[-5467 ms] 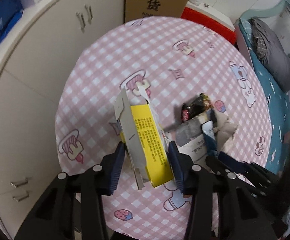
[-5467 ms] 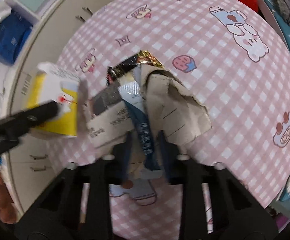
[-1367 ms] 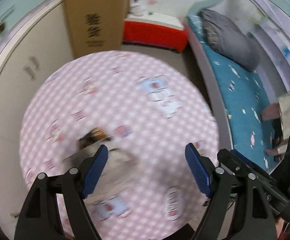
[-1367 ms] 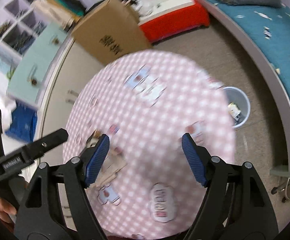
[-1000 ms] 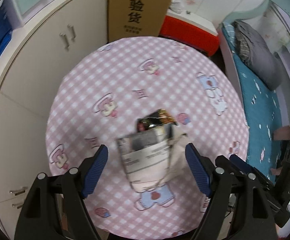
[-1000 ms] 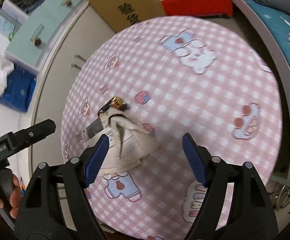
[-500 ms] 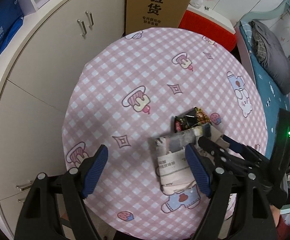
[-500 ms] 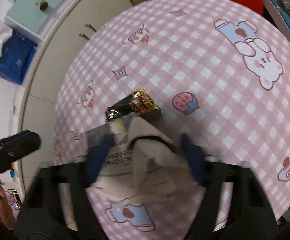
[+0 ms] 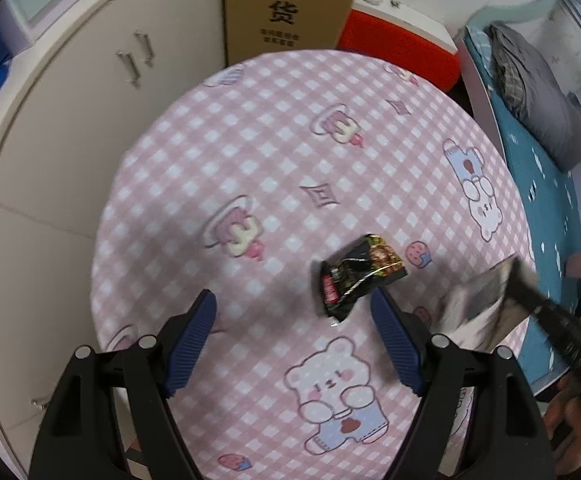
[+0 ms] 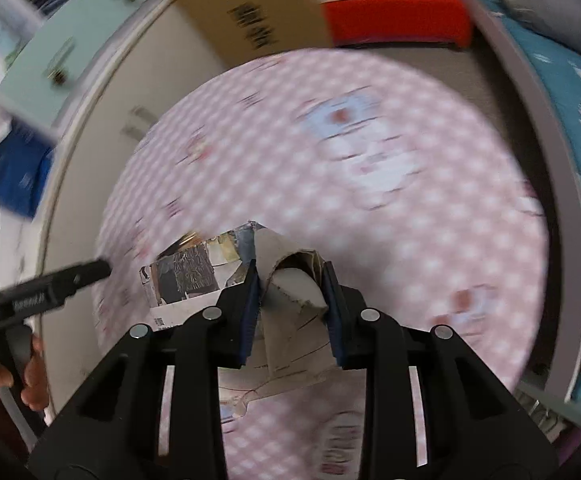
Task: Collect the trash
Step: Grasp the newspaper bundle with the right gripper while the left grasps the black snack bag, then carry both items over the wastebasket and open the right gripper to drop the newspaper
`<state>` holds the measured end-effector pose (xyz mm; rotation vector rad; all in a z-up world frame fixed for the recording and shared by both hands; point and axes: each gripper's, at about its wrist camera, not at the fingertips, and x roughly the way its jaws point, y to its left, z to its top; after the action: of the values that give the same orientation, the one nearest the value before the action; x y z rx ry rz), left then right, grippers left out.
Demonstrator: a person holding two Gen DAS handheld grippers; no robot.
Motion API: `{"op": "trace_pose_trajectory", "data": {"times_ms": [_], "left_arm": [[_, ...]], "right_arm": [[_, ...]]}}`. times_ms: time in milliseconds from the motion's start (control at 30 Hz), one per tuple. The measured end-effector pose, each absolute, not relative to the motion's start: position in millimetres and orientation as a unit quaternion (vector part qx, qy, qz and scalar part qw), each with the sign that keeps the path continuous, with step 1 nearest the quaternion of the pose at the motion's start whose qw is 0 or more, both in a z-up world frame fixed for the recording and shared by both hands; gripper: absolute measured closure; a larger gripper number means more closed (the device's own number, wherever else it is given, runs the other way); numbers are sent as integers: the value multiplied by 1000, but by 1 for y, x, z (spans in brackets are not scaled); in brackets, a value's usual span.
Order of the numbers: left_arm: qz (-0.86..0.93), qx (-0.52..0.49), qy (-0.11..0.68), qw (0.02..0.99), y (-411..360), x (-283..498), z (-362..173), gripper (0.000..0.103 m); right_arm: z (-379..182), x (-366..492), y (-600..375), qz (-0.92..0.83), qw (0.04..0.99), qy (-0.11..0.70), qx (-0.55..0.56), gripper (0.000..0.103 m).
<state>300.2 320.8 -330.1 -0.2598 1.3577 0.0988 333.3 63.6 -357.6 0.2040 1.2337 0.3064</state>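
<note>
- 2 grippers work over a round table [image 9: 250, 152] covered in pink check cloth with cartoon prints
- Left gripper [image 9: 294, 332] hangs above the cloth with its jaws wide and nothing between the blue pads [image 9: 192, 338]
- Black snack wrapper [image 9: 356, 274] lies flat on the table, just ahead of the left gripper's right-hand pad; whether the pad touches it I cannot tell
- Right gripper [image 10: 289, 304] is closing its jaws, and both pads [image 10: 248, 312] already press on a crumpled piece of grey-brown cardboard [image 10: 290, 284]
- Printed paper [image 10: 186, 276] hangs joined to the cardboard on its left side, lifted with it
- From the left wrist view the same bundle [image 9: 478, 300] shows as a blur at the table's right edge, carried by the right gripper's black arm
- 1 hand [image 10: 30, 372] grips the left tool's handle at the lower left of the right wrist view
- Brown box [image 9: 290, 4] with black characters stands beyond the table, a red box [image 9: 402, 48] beside it
- Cream cabinet [image 9: 70, 120] runs along the left; a bed [image 9: 550, 208] with teal sheet lies on the right
</note>
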Motion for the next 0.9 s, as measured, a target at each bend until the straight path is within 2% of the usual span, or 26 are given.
{"op": "trace_pose_trajectory", "data": {"times_ms": [233,500,600,667,800,900], "left_arm": [[2,-56,645,762,285,321,-365,25],[-7,-13,668,744,270,328,-396,26],[0,9,669,743,264,330,-401,42],[-3,14,663,749,262,332,-400,63],[2,-9,657,754,261,337,-395,73],[11,-33,640,768,256,342,-378,75]], "right_arm": [[-358,347,23,85,809,569,123,74],[-365,352,20,83,801,577,138,74],[-365,355,20,88,800,578,138,74],[-366,359,18,92,799,578,140,74],[-364,365,12,103,798,576,140,74],[-361,372,2,116,799,573,142,74]]}}
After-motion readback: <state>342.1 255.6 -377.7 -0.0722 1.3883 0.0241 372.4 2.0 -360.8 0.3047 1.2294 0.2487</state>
